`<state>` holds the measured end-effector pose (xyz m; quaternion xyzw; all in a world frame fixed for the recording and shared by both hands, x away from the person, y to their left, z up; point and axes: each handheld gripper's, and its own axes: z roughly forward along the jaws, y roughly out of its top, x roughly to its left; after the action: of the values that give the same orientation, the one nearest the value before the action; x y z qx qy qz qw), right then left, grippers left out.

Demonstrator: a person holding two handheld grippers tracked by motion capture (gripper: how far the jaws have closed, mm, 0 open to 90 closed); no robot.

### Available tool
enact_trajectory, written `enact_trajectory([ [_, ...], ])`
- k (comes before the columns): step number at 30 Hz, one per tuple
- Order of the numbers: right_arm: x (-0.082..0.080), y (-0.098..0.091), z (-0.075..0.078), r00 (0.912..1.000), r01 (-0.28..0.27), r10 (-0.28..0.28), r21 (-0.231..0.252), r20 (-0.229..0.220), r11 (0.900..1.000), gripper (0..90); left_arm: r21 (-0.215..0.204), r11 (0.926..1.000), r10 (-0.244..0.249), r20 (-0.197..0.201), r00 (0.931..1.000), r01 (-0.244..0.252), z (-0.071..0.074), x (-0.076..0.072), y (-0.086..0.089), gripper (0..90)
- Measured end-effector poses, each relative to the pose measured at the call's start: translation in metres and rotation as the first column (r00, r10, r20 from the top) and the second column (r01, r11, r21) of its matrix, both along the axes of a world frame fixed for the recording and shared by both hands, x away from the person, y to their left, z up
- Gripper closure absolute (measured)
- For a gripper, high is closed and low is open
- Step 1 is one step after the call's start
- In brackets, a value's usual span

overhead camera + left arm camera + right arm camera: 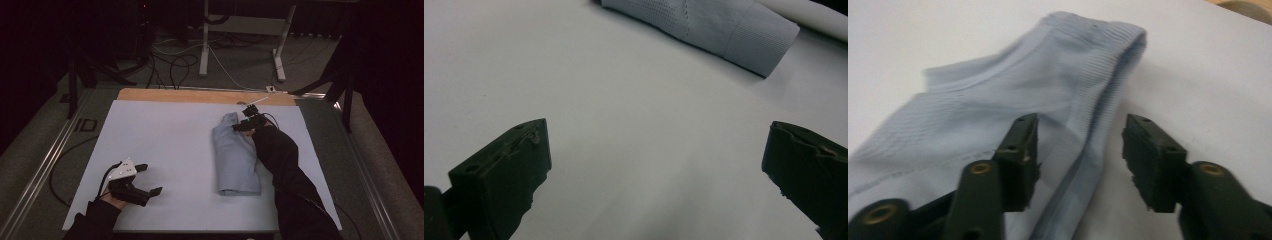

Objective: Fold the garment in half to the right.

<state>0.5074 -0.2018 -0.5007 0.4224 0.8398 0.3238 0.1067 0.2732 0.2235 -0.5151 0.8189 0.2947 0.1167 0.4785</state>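
Right gripper (239, 126) sits at the far right of the white surface (165, 150), over the far end of a folded pale blue garment (235, 157). In the right gripper view its jaws stand partly apart, with nothing pinched between them: the left jaw hangs over the cloth beside a ribbed edge (1098, 95), and the right jaw hangs over bare white sheet just off the garment's side. Whether the left jaw's tip brushes the fabric cannot be told. The person's dark sleeve (280, 165) runs along the right side of the garment, partly covering its edge.

The garment lies lengthwise, one end toward the far edge and the other, thicker folded end toward the near edge, right of the surface's middle. Its ribbed cuff (756, 45) shows at the top of the left gripper view, well apart from that gripper.

Left gripper (150, 180) rests near the near left corner of the surface, held in the person's left hand (117, 197), with a grey three-cornered plate (122, 170) on top. Its jaws are spread wide and empty, with only white sheet between them.

Beyond the white sheet a strip of wooden board (200, 95) shows along the far edge.
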Motion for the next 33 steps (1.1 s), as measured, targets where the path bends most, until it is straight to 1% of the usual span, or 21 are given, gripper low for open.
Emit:
enact_trajectory([
  [1,-0.003,-0.001,0.006,0.9999,-0.002,0.002,0.006,0.015,1.0,35.8,-0.001,1.0,0.0,0.0,1.0,0.0,0.0,0.0,0.0,0.5],
  [4,-0.007,-0.001,0.013,0.9997,-0.015,0.015,0.03,0.018,0.9994,30.6,-0.009,1.0,0.002,0.0,1.0,-0.002,0.001,0.0,0.0,0.5],
  [5,-0.012,0.001,0.019,0.9992,-0.034,0.034,0.034,0.019,0.9988,24.9,-0.005,1.0,-0.003,0.0,1.0,0.003,0.001,0.0,0.0,0.5],
  [7,-0.015,0.002,0.022,0.999,-0.042,0.042,0.034,0.019,0.9985,23.6,-0.006,1.0,-0.002,-0.002,1.0,0.002,0.001,0.0,0.0,0.5],
  [12,-0.035,0.005,0.036,0.995,-0.083,0.079,0.063,0.061,0.9946,29.5,-0.005,0.9999,-0.01,-0.005,0.9999,0.01,0.001,0.0,0.0,0.4],
  [13,-0.046,0.008,0.039,0.9931,-0.105,0.101,0.083,0.061,0.991,32.5,-0.009,0.9999,-0.008,-0.006,1.0,0.008,0.0,0.0,0.0,0.5],
  [15,-0.052,0.009,0.041,0.9918,-0.117,0.111,0.092,0.064,0.9889,33.3,-0.008,0.9999,-0.009,-0.005,0.9999,0.009,0.001,-0.001,0.001,0.5],
  [16,-0.063,0.013,0.043,0.9876,-0.147,0.142,0.085,0.068,0.9855,36.0,-0.006,0.9999,-0.01,-0.003,0.9999,0.01,0.001,-0.001,0.001,0.5],
  [17,-0.069,0.015,0.044,0.986,-0.156,0.151,0.078,0.071,0.9846,37.6,-0.009,0.9999,-0.005,-0.005,1.0,0.005,0.001,0.0,0.001,0.5],
  [19,-0.075,0.016,0.044,0.9843,-0.166,0.16,0.08,0.074,0.9829,39.0,-0.013,0.9999,-0.004,-0.007,1.0,0.004,0.001,0.0,0.001,0.5],
  [20,-0.087,0.019,0.046,0.9782,-0.198,0.191,0.08,0.082,0.977,45.2,-0.01,0.9999,-0.006,-0.004,1.0,0.006,0.001,-0.001,0.002,0.5],
  [21,-0.094,0.021,0.047,0.9737,-0.217,0.211,0.075,0.086,0.9732,46.3,-0.006,0.9999,-0.008,-0.002,1.0,0.008,0.001,-0.001,0.002,0.4],
  [22,-0.094,0.021,0.047,0.9737,-0.217,0.211,0.075,0.086,0.9732,46.3,-0.008,0.9999,-0.007,-0.002,1.0,0.007,0.001,0.0,0.002,0.4],
  [23,-0.101,0.023,0.048,0.969,-0.235,0.228,0.068,0.095,0.9697,47.5,-0.012,0.9999,-0.005,-0.004,1.0,0.005,0.001,0.0,0.002,0.5],
  [24,-0.115,0.026,0.048,0.9611,-0.264,0.257,0.071,0.102,0.9618,51.4,-0.015,0.9999,-0.002,-0.005,1.0,0.002,0.002,0.0,0.003,0.5],
  [25,-0.115,0.026,0.048,0.9611,-0.264,0.257,0.071,0.102,0.9618,51.4,-0.013,0.9999,-0.001,-0.004,1.0,0.001,0.002,0.0,0.003,0.5],
  [28,-0.134,0.03,0.047,0.9487,-0.307,0.299,0.069,0.101,0.9492,57.9,-0.013,0.9999,0.0,-0.006,1.0,0.0,0.001,0.0,0.003,0.5],
  [30,-0.146,0.03,0.047,0.9365,-0.343,0.336,0.062,0.099,0.9372,63.3,-0.012,0.9999,-0.002,-0.01,0.9999,0.002,0.001,0.0,0.002,0.5],
  [31,-0.156,0.031,0.045,0.9227,-0.38,0.375,0.04,0.088,0.9242,72.0,-0.008,0.9999,-0.007,-0.009,0.9999,0.007,0.001,0.0,0.001,0.5],
  [32,-0.156,0.031,0.045,0.9227,-0.38,0.375,0.04,0.088,0.9242,72.0,-0.005,0.9999,-0.012,-0.01,0.9999,0.012,0.001,-0.001,0.0,0.5],
  [33,-0.166,0.031,0.043,0.9099,-0.411,0.408,0.027,0.076,0.9113,80.8,-0.004,0.9999,-0.013,-0.008,0.9999,0.013,0.001,0.0,0.0,0.5],
])
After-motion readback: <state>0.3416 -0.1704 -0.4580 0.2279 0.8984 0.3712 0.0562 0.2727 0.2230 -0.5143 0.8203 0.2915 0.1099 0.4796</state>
